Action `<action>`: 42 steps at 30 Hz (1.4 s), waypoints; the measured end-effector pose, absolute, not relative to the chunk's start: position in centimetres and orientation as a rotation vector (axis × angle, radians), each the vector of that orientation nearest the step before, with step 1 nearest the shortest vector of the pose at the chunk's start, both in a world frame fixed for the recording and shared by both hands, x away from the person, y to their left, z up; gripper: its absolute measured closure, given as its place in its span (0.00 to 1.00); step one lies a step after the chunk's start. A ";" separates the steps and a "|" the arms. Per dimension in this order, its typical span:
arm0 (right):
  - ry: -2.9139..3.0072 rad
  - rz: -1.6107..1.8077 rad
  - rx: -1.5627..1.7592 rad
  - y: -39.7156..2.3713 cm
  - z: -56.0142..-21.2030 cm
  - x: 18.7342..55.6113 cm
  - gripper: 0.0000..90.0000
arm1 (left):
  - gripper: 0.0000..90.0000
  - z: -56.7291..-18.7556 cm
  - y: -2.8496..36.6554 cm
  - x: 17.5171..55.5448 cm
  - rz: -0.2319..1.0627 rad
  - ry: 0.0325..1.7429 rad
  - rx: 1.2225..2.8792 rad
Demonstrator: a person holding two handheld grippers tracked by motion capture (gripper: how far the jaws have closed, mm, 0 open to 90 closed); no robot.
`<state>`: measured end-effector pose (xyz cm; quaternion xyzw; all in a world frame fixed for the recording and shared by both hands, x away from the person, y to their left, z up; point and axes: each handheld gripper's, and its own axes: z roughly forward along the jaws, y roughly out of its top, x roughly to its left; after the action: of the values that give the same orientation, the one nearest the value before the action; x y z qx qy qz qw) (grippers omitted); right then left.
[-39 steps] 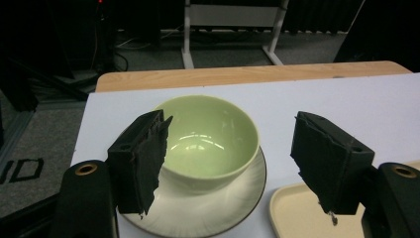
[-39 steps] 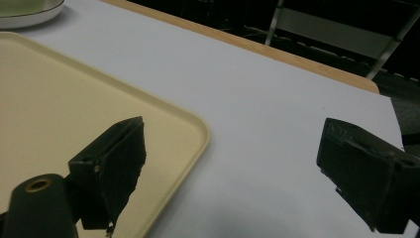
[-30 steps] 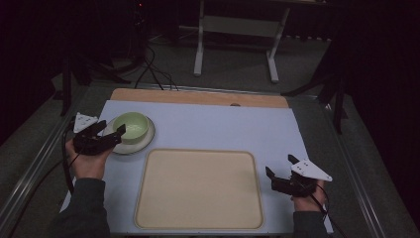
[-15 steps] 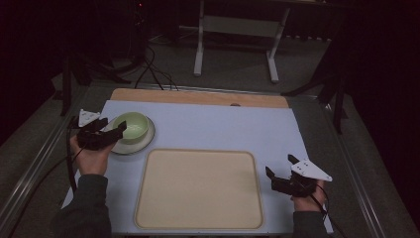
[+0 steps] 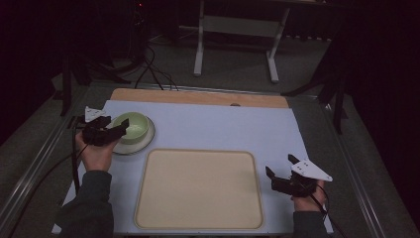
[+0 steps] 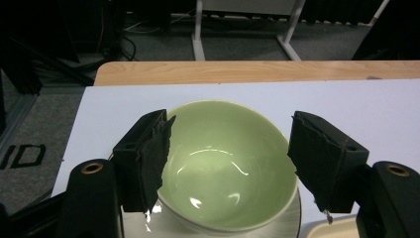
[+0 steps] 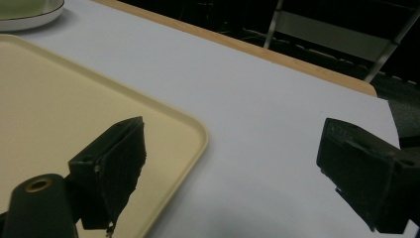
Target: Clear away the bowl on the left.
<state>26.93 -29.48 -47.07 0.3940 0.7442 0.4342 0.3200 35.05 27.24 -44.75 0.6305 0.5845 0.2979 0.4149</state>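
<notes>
A pale green bowl [image 5: 134, 126] stands on a white plate [image 5: 140, 145] at the left of the white mat. My left gripper [image 5: 117, 130] is open at the bowl's left side, held in a hand. In the left gripper view the bowl [image 6: 225, 163] sits between the two wide-apart jaws of that gripper [image 6: 233, 121]; whether they touch it I cannot tell. A beige tray [image 5: 198, 188], empty, lies at the middle front. My right gripper [image 5: 280, 167] is open just right of the tray. In the right gripper view this gripper [image 7: 233, 126] holds nothing, hanging over the tray's corner [image 7: 188, 134] and the mat.
The white mat [image 5: 237, 129] covers a wooden table [image 5: 198, 96] whose far edge shows as a strip. Metal rails run along both sides. Beyond the table are a white stand [image 5: 235, 29], cables and dark floor. The plate's rim [image 7: 29, 17] shows far off in the right gripper view.
My left gripper has moved a little forward along the bowl's left side. The right gripper, bowl and tray have stayed put.
</notes>
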 end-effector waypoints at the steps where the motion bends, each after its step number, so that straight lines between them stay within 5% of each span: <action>1: 1.957 1.142 1.035 -29.5 -47.1 26.9 0.12 | 0.37 -44.8 27.2 35.1 0.747 1.471 1.583; 24: 1.959 1.145 1.031 -29.5 -47.0 27.0 0.12 | 0.37 -47.4 28.0 37.4 0.721 1.618 1.592; 33: 1.962 1.144 1.028 -29.5 -47.0 27.0 0.13 | 0.46 -48.6 28.2 38.0 0.675 1.713 1.616; 42: 1.961 1.148 1.029 -29.5 -47.0 26.9 0.13 | 0.67 -50.1 29.0 38.8 0.552 1.875 1.568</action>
<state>26.93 -29.47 -47.01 0.3911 0.7454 0.4363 0.3179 38.81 28.97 -50.15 0.5945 0.7107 0.2091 0.3126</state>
